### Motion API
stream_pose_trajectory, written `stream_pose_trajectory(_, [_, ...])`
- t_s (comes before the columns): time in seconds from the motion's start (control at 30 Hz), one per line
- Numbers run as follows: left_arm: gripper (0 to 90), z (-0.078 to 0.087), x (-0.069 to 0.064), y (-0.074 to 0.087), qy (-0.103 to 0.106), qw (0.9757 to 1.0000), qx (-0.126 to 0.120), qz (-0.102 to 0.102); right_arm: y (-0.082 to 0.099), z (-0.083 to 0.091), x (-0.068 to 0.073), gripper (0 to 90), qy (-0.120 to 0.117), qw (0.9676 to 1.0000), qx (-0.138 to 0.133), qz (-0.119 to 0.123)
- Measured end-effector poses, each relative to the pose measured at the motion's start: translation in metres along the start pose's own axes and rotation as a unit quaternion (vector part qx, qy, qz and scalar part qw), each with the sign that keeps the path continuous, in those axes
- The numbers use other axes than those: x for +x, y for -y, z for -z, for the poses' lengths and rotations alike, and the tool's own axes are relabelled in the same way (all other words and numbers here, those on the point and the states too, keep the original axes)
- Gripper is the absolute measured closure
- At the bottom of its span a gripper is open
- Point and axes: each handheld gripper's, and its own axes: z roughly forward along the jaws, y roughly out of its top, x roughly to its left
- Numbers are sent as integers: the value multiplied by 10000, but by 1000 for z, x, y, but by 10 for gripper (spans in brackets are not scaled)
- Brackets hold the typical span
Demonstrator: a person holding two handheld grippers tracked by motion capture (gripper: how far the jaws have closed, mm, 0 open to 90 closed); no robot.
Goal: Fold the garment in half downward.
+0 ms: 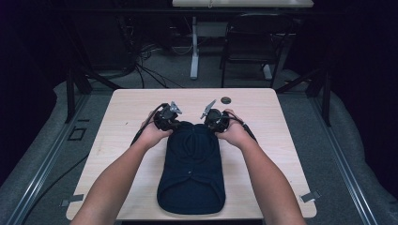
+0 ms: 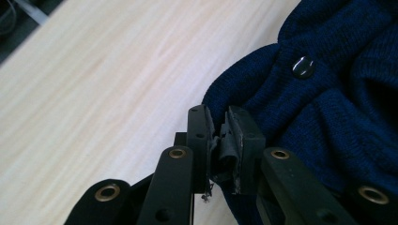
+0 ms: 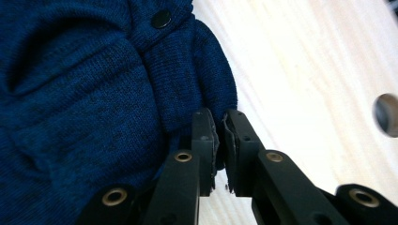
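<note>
One dark blue knitted garment (image 1: 191, 173) lies lengthwise at the centre of the surface (image 1: 122, 108). My left hand-held gripper (image 2: 219, 136) pinches one far corner of its knit; my right hand-held gripper (image 3: 219, 140) pinches the other. Two snap buttons (image 2: 303, 67) are visible on it. One small dark disc (image 1: 226, 100) sits beyond.

Plenty of bare table (image 1: 122, 108) left and right of the navy sweater (image 1: 191, 173), which hogs the middle down to the bottom edge. Only a small dark disc (image 1: 226, 100) sits up top.
</note>
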Motion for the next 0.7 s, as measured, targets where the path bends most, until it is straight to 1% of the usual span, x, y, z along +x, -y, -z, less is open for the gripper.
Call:
stream_pose_trajectory(0.13, [800, 13, 4, -7, -72, 9999, -123, 1, -5, 14, -3, 832, 83, 9998, -151, -21])
stream_pose_trajectory(0.3, [801, 30, 9, -18, -213, 9993, -294, -48, -14, 32, -7, 835, 284, 9991, -309, -8])
stream_pose_trajectory(0.4, [801, 41, 11, -24, -304, 9988, -364, -72, -20, 42, -9, 837, 403, 9986, -345, 52])
stream_pose_trajectory(0.5, [802, 50, 13, -29, -374, 9982, -450, -127, -25, 51, -9, 838, 531, 9976, -424, 104])
stream_pose_trajectory(0.53, [803, 53, 13, -31, -400, 9980, -470, -144, -27, 55, -10, 838, 621, 9971, -411, 153])
stream_pose_trajectory(0.57, [803, 56, 14, -32, -445, 9974, -546, -134, -28, 57, -10, 838, 648, 9968, -442, 165])
stream_pose_trajectory(0.6, [803, 58, 14, -33, -458, 9973, -550, -146, -29, 61, -11, 838, 721, 9961, -480, 163])
stream_pose_trajectory(0.63, [803, 60, 15, -34, -478, 9972, -545, -179, -30, 62, -11, 838, 728, 9959, -519, 134])
stream_pose_trajectory(0.7, [803, 65, 15, -37, -539, 9966, -586, -203, -32, 66, -12, 839, 770, 9953, -563, 161])
